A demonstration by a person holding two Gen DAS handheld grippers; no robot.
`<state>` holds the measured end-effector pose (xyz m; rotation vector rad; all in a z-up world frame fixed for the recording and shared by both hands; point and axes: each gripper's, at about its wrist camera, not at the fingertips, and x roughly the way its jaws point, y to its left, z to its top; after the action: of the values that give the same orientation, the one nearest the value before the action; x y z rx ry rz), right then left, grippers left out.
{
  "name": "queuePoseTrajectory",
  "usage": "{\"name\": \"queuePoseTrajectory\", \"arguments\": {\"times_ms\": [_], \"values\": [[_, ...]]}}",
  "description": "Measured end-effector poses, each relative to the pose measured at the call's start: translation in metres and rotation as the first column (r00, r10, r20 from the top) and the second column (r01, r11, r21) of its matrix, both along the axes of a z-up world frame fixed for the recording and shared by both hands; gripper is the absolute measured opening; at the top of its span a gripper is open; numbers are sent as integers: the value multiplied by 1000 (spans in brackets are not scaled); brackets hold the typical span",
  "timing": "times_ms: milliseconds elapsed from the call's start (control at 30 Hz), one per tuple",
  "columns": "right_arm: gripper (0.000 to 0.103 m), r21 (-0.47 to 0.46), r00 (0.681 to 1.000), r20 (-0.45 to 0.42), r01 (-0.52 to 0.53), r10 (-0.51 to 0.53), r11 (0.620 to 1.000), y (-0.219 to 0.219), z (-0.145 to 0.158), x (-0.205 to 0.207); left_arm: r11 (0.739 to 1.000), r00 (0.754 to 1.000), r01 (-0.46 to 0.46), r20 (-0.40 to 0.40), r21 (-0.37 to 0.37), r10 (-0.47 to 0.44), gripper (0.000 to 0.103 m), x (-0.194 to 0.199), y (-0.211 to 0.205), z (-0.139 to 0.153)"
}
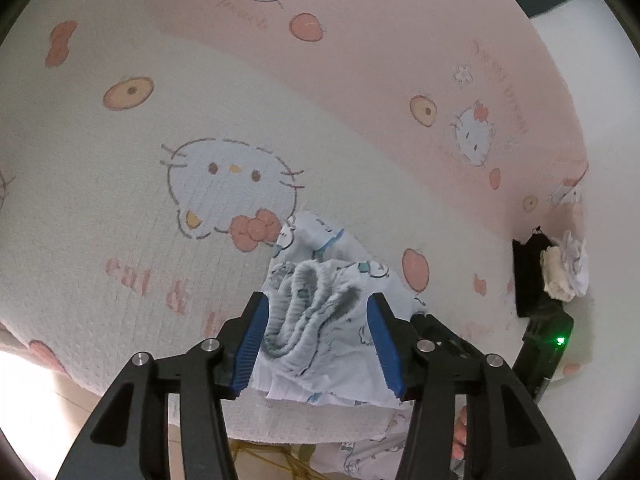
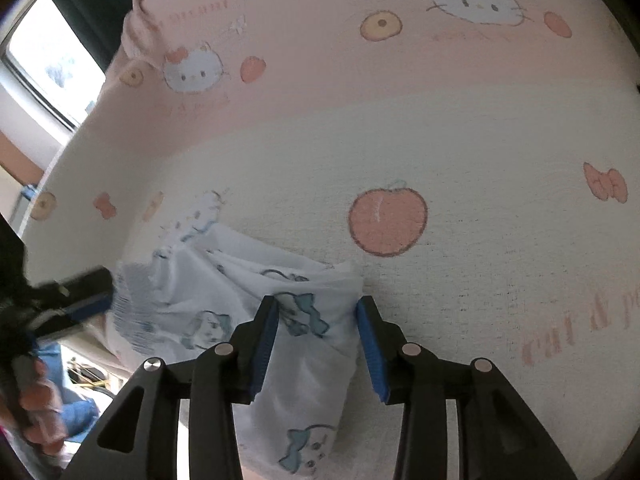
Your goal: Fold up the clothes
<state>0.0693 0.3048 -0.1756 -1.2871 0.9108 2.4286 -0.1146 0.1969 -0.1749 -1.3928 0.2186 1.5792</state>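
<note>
A small white garment [image 1: 320,312] with blue cartoon prints and a gathered elastic waistband lies bunched on a cream and pink cat-print sheet [image 1: 168,132]. My left gripper [image 1: 316,312] is open, its blue pads either side of the waistband. In the right wrist view the same garment [image 2: 240,296] lies crumpled. My right gripper [image 2: 318,326] is open over the garment's right edge, cloth between the pads. The left gripper [image 2: 86,296] shows at the left edge of that view, at the waistband.
The right gripper [image 1: 538,280] shows at the right of the left wrist view, with a green light on its body. The sheet's near edge [image 1: 280,436] drops off close below the garment. A window [image 2: 48,60] is at the far left.
</note>
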Motion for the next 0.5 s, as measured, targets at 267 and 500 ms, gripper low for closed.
{"name": "queuePoseTrajectory", "arguments": {"times_ms": [267, 500], "values": [[40, -100, 998, -34, 51, -55, 994, 14, -9, 1, 995, 994, 38, -100, -94, -47, 48, 13, 22, -10], [40, -127, 995, -61, 66, -74, 990, 21, -13, -1, 997, 992, 4, -126, -77, -14, 47, 9, 34, -24]]}}
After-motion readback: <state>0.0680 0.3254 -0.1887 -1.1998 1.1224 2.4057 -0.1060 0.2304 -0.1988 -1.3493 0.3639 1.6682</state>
